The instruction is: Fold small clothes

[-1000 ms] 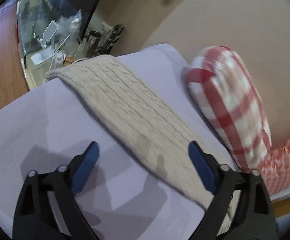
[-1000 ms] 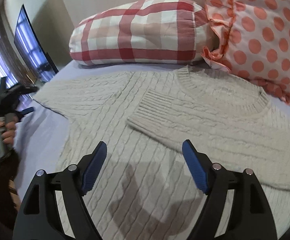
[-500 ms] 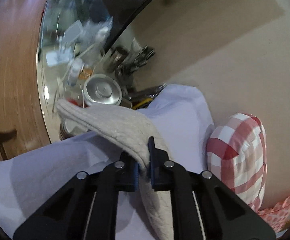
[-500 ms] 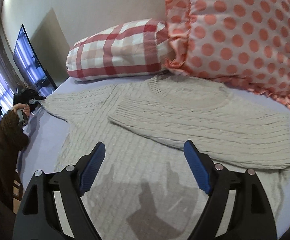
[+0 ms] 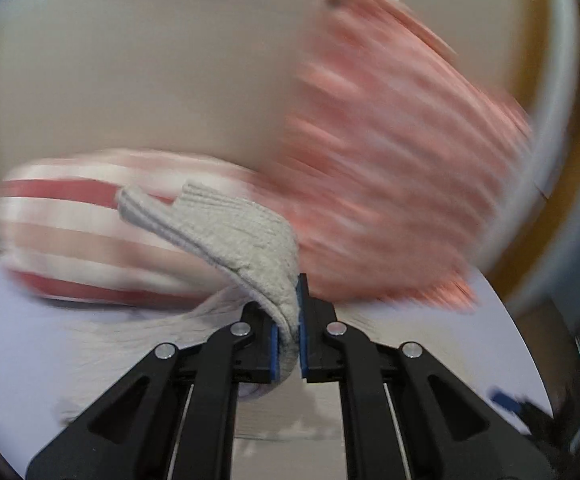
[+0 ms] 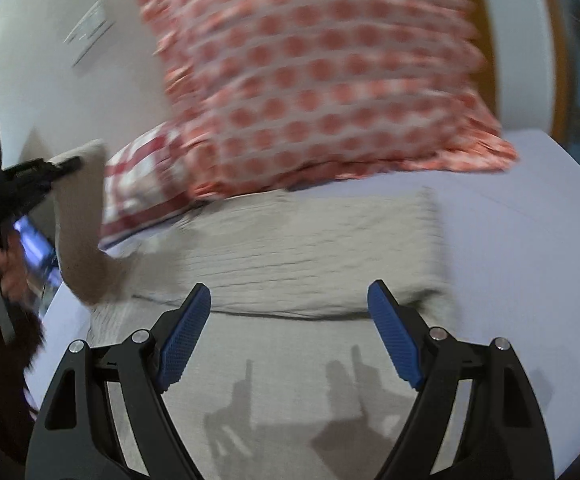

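Observation:
A cream cable-knit sweater [image 6: 310, 248] lies on the lilac bed sheet [image 6: 530, 248], one sleeve folded across its body. My left gripper [image 5: 288, 328] is shut on the other sleeve [image 5: 242, 236], whose ribbed cuff sticks up past the pads. In the right wrist view the left gripper [image 6: 66, 166] holds that sleeve [image 6: 80, 220] lifted high at the sweater's left side. My right gripper [image 6: 290, 340] is open and empty, hovering over the sweater's lower body.
A polka-dot pillow [image 6: 322, 80] and a red checked pillow [image 6: 142, 184] lean on the wall behind the sweater. Both show blurred in the left wrist view, checked pillow [image 5: 90, 240] left, dotted one [image 5: 390, 152] right. A screen [image 6: 34, 240] glows at the left.
My left gripper closed on the sleeve, then lifted it off the bed and swung toward the pillows. My right gripper moved right along the sweater, still open.

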